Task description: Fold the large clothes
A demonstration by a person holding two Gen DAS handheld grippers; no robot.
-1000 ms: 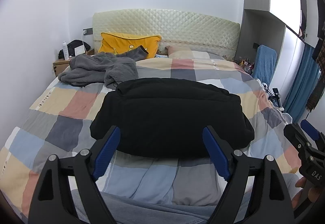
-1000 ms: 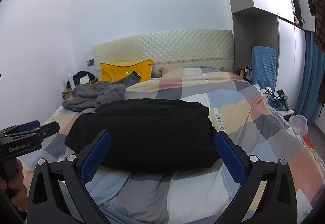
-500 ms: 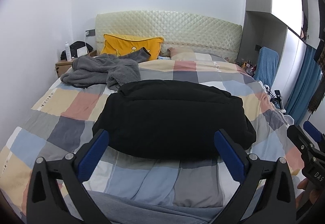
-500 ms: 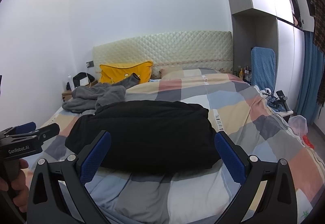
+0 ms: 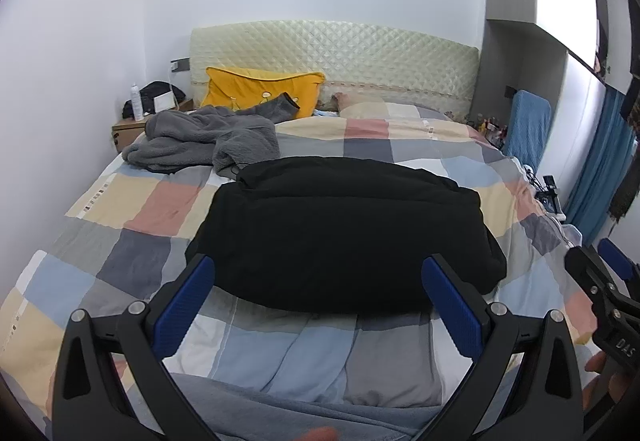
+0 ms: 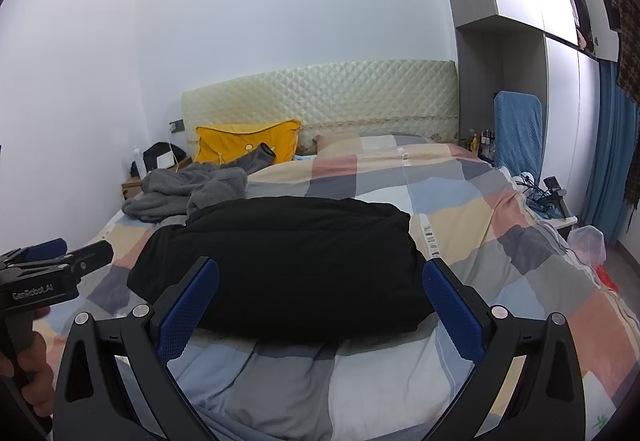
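A black garment (image 5: 344,229) lies folded into a thick rectangle in the middle of the checked bedspread (image 5: 160,201); it also shows in the right wrist view (image 6: 288,265). My left gripper (image 5: 318,281) is open and empty, held back from the garment's near edge. My right gripper (image 6: 320,285) is open and empty, also short of that edge. Each gripper shows at the edge of the other's view. A crumpled grey fleece garment (image 5: 200,141) lies at the far left of the bed, also seen in the right wrist view (image 6: 184,193).
A yellow pillow (image 5: 260,89) leans on the quilted headboard (image 5: 360,57). A nightstand (image 5: 132,125) with a bottle stands at far left. A blue-covered chair (image 6: 518,129), a blue curtain (image 6: 612,161) and a wardrobe stand right of the bed.
My left gripper has opened wider and tilted up a little. The right gripper and both garments have stayed put.
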